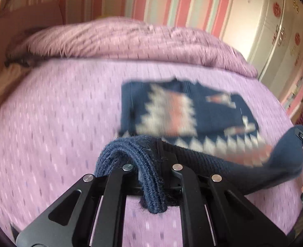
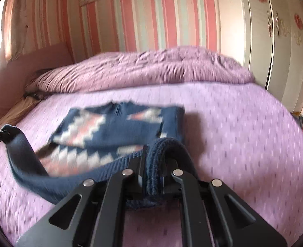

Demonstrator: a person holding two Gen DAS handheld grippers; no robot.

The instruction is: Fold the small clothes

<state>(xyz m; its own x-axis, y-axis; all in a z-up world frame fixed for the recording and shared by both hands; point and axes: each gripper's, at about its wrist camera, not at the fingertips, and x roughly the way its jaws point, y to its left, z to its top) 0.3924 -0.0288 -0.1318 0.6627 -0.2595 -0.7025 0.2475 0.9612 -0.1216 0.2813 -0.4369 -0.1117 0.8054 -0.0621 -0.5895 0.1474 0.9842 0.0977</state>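
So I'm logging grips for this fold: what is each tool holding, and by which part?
Both hold the navy sweater by its ribbed bottom hem: the left tool pinches one corner, the right tool the other.

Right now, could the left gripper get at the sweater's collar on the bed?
Probably not yet: the left gripper is shut on the sweater's hem, so it would have to let go first. The collar itself lies uncovered.

Soft daylight from left; heavy motion blur; fisheye-bent, dark corners.
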